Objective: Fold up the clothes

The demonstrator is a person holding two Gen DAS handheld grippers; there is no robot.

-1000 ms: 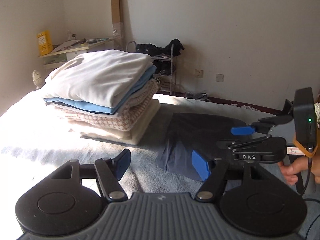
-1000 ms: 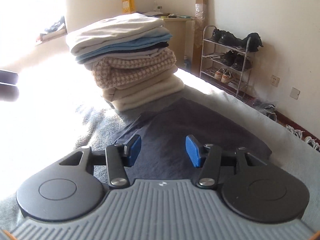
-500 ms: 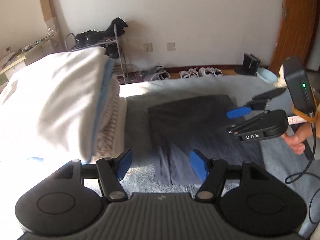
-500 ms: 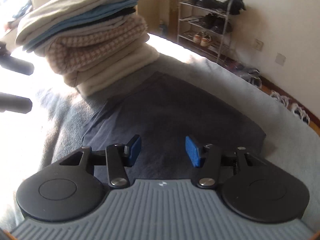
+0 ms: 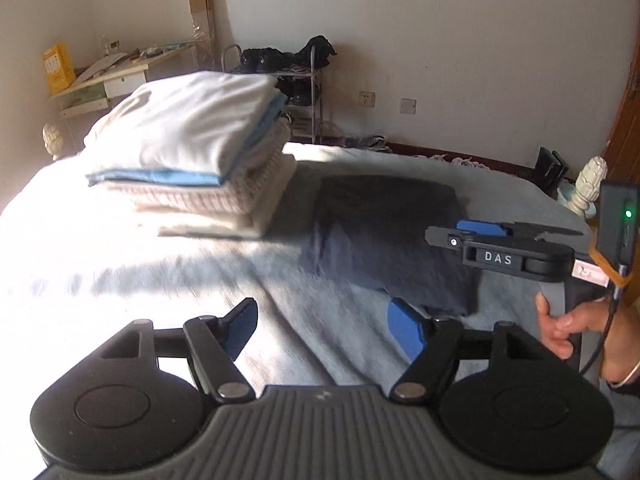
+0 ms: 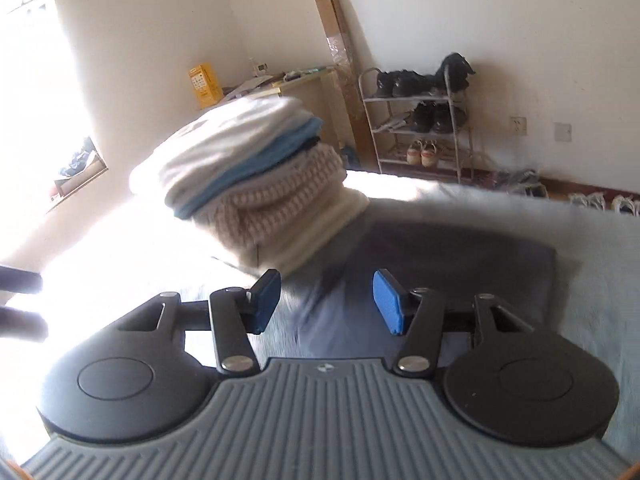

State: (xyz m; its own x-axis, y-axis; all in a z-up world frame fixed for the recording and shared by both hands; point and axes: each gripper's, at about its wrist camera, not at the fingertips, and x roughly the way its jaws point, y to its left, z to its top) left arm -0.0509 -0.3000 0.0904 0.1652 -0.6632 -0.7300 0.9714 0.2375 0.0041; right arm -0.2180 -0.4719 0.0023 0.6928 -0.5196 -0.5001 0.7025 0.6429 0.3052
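While both grippers hover empty, the dark garment (image 5: 384, 240) lies folded at frame centre beside the stack (image 5: 192, 152). Left gripper (image 5: 324, 324) has just been opening with nothing between its fingers; right gripper (image 6: 326, 300) is spread too. Next likely: grasp the garment's edges and lift it onto the stack.

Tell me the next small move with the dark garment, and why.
Probably bring both claws down onto the folded dark navy garment: it lies flat on the grey bed cover beside the stack of folded clothes, and the left claw and right claw stand open, empty.
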